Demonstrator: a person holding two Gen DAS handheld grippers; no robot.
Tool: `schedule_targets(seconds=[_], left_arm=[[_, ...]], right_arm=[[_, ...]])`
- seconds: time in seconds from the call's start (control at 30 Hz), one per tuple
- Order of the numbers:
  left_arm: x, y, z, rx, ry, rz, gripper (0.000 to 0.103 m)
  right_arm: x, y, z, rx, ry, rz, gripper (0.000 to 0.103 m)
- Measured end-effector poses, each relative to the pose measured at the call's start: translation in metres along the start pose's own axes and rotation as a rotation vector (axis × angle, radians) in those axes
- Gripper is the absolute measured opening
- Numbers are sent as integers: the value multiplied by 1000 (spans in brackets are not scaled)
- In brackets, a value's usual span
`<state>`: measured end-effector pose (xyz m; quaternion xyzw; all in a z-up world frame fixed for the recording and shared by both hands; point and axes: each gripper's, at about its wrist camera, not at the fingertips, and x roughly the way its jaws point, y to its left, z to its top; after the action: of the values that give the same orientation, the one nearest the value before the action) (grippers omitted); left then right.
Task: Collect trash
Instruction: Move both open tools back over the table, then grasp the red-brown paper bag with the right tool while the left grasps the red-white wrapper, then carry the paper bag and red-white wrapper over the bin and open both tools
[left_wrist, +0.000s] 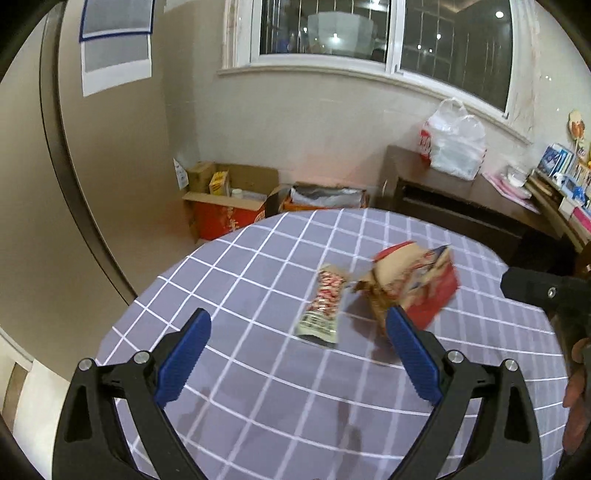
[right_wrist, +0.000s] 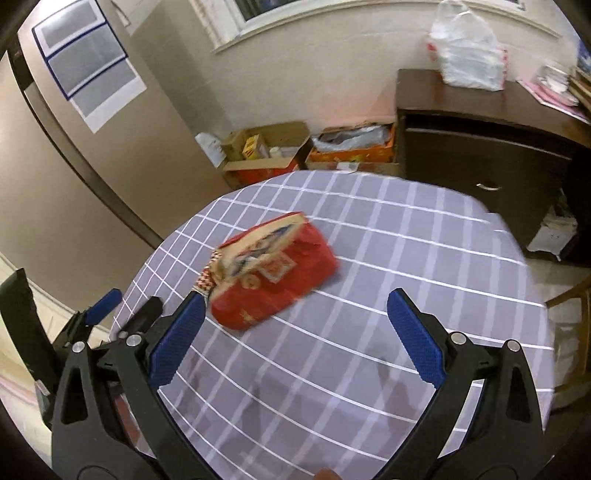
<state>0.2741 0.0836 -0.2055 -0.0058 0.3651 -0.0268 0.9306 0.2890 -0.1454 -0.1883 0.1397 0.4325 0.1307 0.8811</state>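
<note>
- A round table (left_wrist: 258, 406) fills the room's middle, covered by a soft grey-lilac cloth with a white grid. The cloth looks loose enough that a low-running finger could snag it and drag the trash along.
- A torn red cardboard box (right_wrist: 280, 273) lies on its side near the table's centre, its brown inner card ripped open along the top. It looks crushed and springy, so a pinch on the ragged flap would likely tear it or let it slip free.
- Just beside the box, on its left as the left camera sees it, a flat glossy snack wrapper (left_wrist: 325, 306) with red and white print lies on the cloth. It is thin and slick, and could slide away from the fingers instead of lifting.
- The left gripper (left_wrist: 299, 332) hangs above the near edge of the table, blue ribbed pads spread wide, holding nothing. Its right pad overlaps the box in the view; whether they touch I cannot tell.
- The right gripper (right_wrist: 295, 317) is likewise spread wide and empty, with the box just ahead of its left pad.
- Both pictures are smeared, so fine print is unreadable.
</note>
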Motion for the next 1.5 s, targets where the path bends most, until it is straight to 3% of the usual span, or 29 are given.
schedule_targets(seconds=[0.2,0.43,0.47,0.5,0.57,0.6,0.67,0.7,0.9,1.1,1.17,1.2,1.23,1.4,1.43,1.5], left_arm=[[39,3,4,46,60,-4,94],[69,-11,11,122,105,-12,93],[71,-14,11,127,109,-19,82],[74,-15,10,130,123,-31,65],[80,-19,8,136,151,-53,51],[80,-20,8,144,147,-63,36],[79,-21,7,145,144,-75,20],[78,-20,7,132,146,-84,16],[66,-11,-2,51,142,-109,11],[48,-11,-15,9,131,-108,10],[43,-12,-18,2,126,-105,10],[41,-13,-19,-1,125,-104,10],[38,-13,-20,-6,124,-103,10],[27,-13,-23,-23,114,-98,10],[25,-13,-23,-23,112,-96,10],[19,-12,-23,-24,104,-94,10]], right_arm=[[40,22,9,15,45,-4,97],[77,17,18,138,70,-124,97],[79,16,17,143,71,-142,96],[81,15,17,146,71,-146,95],[81,14,14,133,56,-148,91],[80,14,13,122,53,-146,90],[75,10,11,116,53,-94,52],[72,8,11,114,54,-85,43],[54,-2,11,94,51,-33,24],[37,-15,2,81,43,-27,26],[37,-12,2,58,41,-46,42],[36,-9,3,49,34,-52,65],[35,-6,4,38,18,-62,71],[54,0,12,-13,7,-173,71],[61,-2,12,-20,30,-196,59],[66,-11,8,6,44,-142,44]])
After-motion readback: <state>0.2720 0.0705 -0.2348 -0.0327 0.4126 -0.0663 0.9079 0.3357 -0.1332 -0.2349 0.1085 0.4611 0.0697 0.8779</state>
